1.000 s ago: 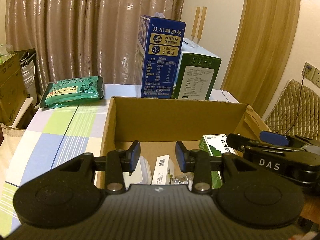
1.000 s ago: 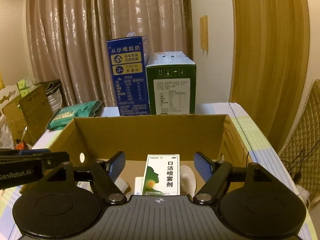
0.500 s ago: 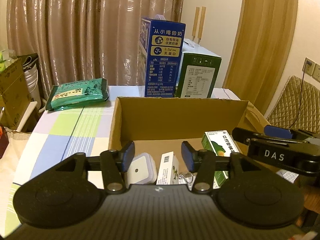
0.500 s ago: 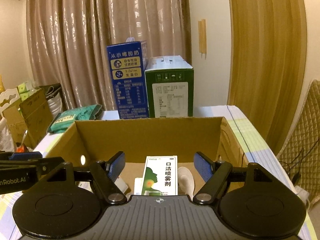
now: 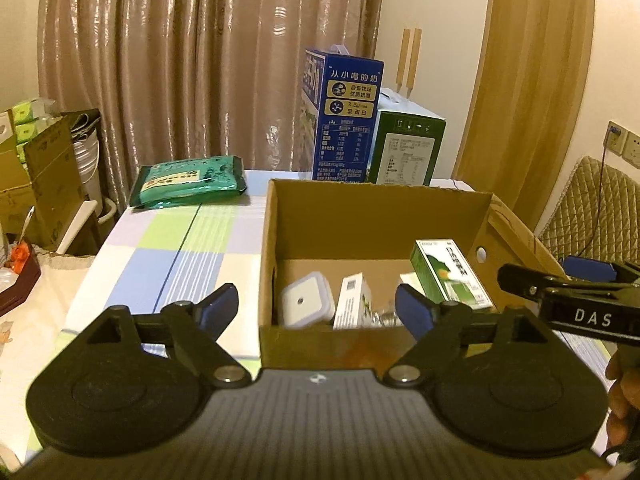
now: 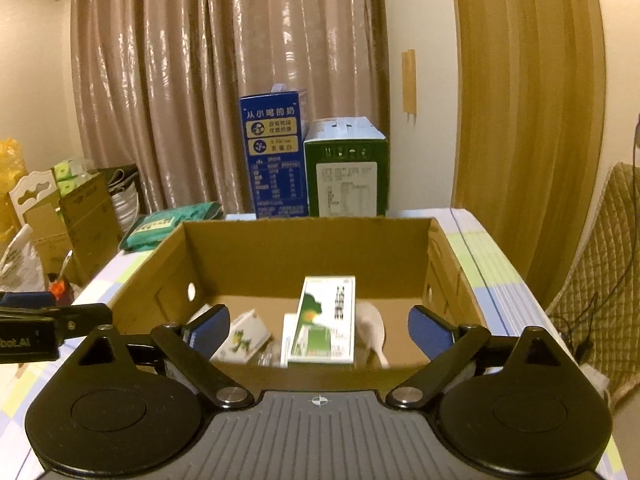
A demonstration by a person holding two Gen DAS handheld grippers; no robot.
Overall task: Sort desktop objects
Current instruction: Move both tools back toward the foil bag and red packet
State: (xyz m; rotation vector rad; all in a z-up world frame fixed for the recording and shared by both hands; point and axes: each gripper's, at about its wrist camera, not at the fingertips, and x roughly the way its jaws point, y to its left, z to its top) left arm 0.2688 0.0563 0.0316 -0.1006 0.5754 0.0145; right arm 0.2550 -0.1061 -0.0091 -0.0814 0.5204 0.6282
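Note:
An open cardboard box stands on the checked tablecloth. Inside lie a green-and-white medicine box, a white square lidded container, a small white barcoded box and a white spoon. My left gripper hovers in front of the box's near wall, its jaws opening and empty. My right gripper is also just outside the near wall, its jaws opening and holding nothing. Each gripper shows at the edge of the other's view: right gripper, left gripper.
A green packet lies on the table at the back left. A tall blue carton and a green carton stand behind the box. Cardboard boxes sit off the table's left, a quilted chair to the right.
Both grippers have drawn back from over the box to in front of its near wall. Both pairs of jaws have spread wider, the left one much more.

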